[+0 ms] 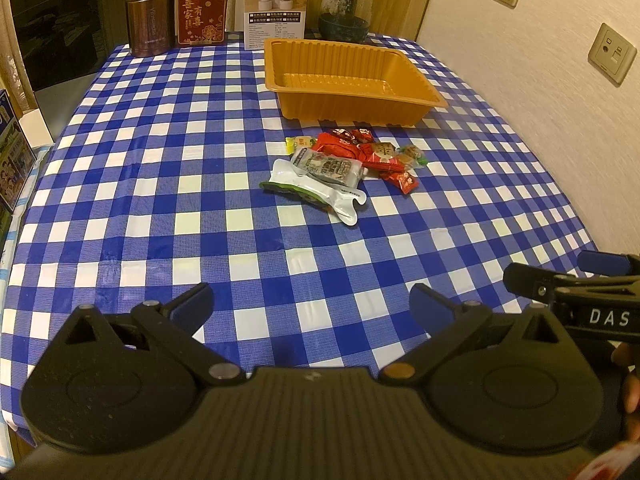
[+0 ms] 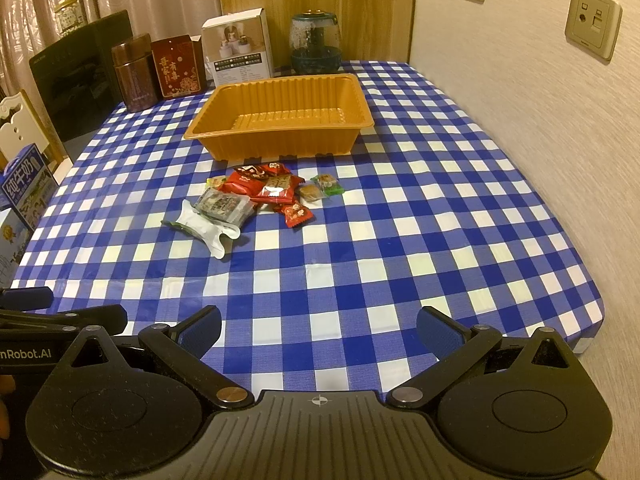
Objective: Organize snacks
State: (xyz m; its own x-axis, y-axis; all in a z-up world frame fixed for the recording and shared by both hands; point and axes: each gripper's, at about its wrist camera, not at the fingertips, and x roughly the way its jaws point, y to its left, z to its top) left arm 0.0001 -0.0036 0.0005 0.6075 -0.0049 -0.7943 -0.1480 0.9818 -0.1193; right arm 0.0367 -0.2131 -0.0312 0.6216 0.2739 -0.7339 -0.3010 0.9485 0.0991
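Observation:
A pile of wrapped snacks [image 1: 348, 160] lies on the blue checked tablecloth [image 1: 160, 200], just in front of an empty orange plastic tray [image 1: 412, 80]. The pile holds red packets [image 2: 264, 186], a grey packet [image 2: 224, 206], a white-green pouch [image 2: 200, 228] and small candies [image 2: 328, 184]. The tray also shows in the right wrist view [image 2: 360, 100]. My left gripper [image 1: 312, 304] is open and empty, well short of the pile. My right gripper [image 2: 318, 328] is open and empty, also short of the pile; it shows at the right edge of the left view [image 1: 592, 280].
At the table's far edge stand a brown canister [image 1: 150, 16], a red box [image 1: 202, 12], a white carton [image 1: 276, 4] and a glass jar [image 1: 346, 8]. A black appliance [image 1: 56, 28] stands at the left. The wall [image 1: 540, 100] runs along the right side.

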